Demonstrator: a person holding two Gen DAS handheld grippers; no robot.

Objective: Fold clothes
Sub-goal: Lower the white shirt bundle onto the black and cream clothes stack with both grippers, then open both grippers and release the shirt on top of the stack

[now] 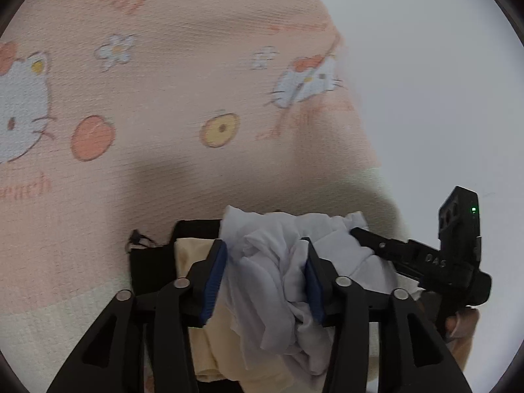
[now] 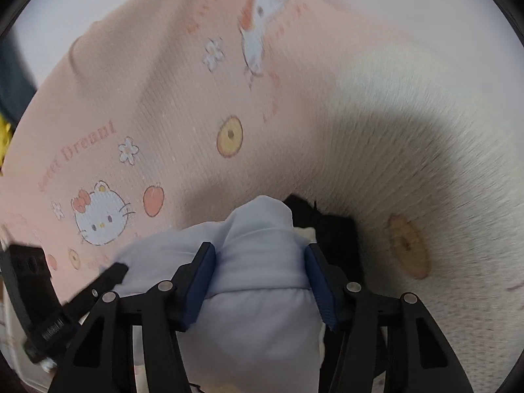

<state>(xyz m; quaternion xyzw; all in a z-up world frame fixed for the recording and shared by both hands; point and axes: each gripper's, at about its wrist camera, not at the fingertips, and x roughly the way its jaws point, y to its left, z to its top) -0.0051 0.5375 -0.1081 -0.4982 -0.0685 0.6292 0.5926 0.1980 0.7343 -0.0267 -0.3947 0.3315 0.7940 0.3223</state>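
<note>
- White cloth [image 1: 262, 262] bunched between left gripper [image 1: 265, 275] fingers, pressed on both sides.
- Same white cloth [image 2: 258, 255] squeezed by right gripper [image 2: 260, 276] fingers.
- Underneath, pink cat-print garment [image 1: 163, 98] spread over white desk [image 1: 442, 65].

the pink blanket [image 2: 170, 104] carries orange print reading "dream" beside a flower. the black body of the other hand-held gripper [image 1: 435, 262] bears the letters "das". other lettering is too blurred to read.
</note>
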